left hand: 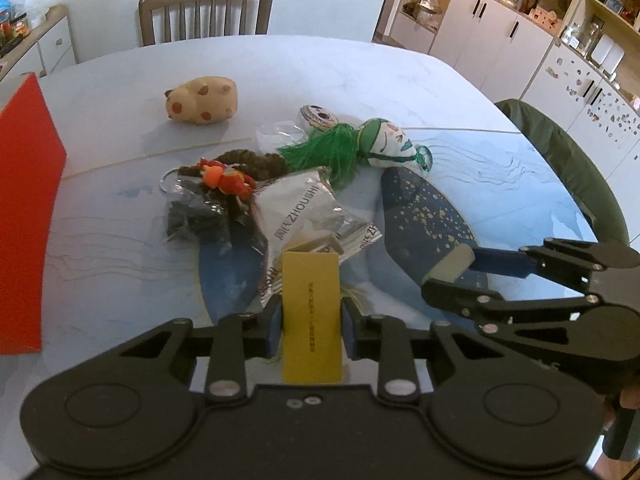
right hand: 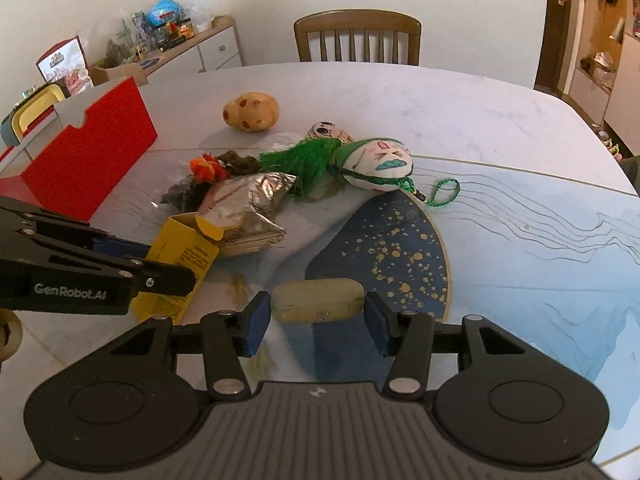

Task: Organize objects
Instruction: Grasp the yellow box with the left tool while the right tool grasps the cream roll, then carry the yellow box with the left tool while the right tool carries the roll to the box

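Left claw [left hand: 308, 322] clamped on yellow box [left hand: 311, 316]; right claw [right hand: 318, 322] apart.
Box: slim yellow carton, black print, top flap open. A beige oblong piece [right hand: 319, 300] lies between the right fingers.

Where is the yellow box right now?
The yellow box sits clamped in the left gripper, just in front of the silver foil packet; the right wrist view shows its flap open.

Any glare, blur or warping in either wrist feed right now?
Left wrist view: fisheye bends the table edge; corners dark; the yellow box print is small and soft. Right wrist view: the foil bag glints; the shelves at far right blur.
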Demonstrator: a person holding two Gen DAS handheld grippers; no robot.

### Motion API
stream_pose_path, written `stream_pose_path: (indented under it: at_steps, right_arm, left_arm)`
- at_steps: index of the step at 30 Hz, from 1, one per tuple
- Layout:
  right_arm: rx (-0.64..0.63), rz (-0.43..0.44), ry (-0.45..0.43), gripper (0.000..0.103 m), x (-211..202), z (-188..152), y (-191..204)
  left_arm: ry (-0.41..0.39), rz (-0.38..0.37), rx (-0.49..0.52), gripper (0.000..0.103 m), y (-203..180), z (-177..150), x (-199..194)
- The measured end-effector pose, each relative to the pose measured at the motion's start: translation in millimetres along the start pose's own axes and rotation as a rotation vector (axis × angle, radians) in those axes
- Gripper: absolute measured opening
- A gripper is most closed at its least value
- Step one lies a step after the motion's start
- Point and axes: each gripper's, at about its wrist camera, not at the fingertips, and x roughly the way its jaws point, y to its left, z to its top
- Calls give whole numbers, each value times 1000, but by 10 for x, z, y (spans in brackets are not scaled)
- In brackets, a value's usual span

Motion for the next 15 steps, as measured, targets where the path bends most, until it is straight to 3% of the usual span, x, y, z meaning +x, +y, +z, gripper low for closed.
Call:
stream_pose_path:
  at_steps: [15]
  right_arm:
    - [-5,38,-60,51,-453,278,654]
  left_arm:
    - [-42,-40,-57,28,517,31,-594]
